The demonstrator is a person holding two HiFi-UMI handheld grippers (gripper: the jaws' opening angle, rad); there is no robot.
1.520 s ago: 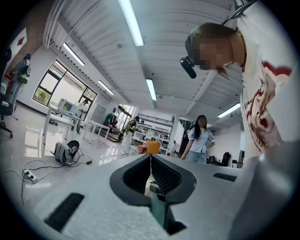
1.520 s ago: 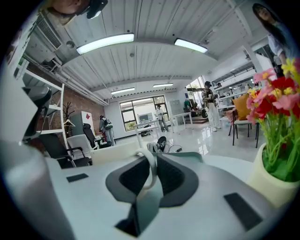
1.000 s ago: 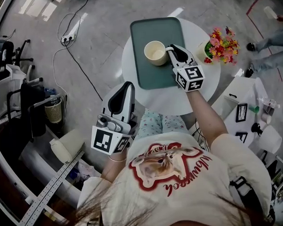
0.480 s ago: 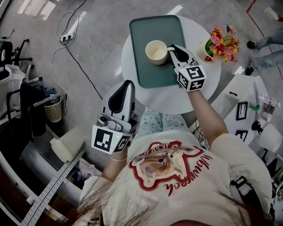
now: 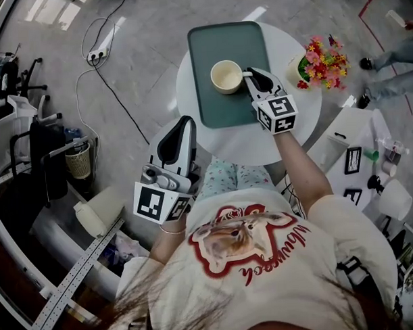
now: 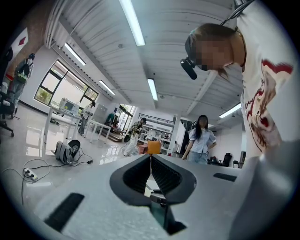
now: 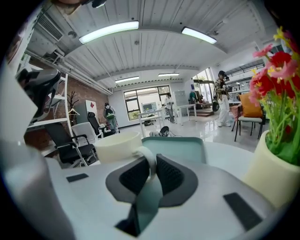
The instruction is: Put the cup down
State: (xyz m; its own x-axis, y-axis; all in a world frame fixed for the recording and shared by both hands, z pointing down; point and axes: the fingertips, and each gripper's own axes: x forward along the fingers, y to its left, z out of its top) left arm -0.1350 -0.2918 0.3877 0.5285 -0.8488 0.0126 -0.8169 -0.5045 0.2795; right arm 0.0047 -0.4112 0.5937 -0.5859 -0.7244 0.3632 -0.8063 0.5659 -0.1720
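Observation:
A cream cup (image 5: 226, 77) sits in the middle of a green tray (image 5: 225, 33) on the round white table (image 5: 294, 117); I cannot tell whether its base touches the tray. My right gripper (image 5: 247, 75) reaches in from the cup's right and is shut on the cup's handle. In the right gripper view the handle (image 7: 149, 161) is pinched between the jaws of the right gripper (image 7: 151, 172), with the cup (image 7: 117, 145) just beyond on the left and the tray (image 7: 177, 143) behind. My left gripper (image 5: 185, 124) hangs shut and holds nothing, off the table near my lap; in its own view the left gripper (image 6: 150, 165) points up at the room.
A pot of red, pink and yellow flowers (image 5: 322, 62) stands at the table's right edge, close to my right gripper, and its pot (image 7: 271, 171) shows large in the right gripper view. Cables and a power strip (image 5: 98, 56) lie on the floor to the left. Chairs stand at far left.
My right gripper and the cup have shifted only very slightly over the tray. The left gripper has stayed still.

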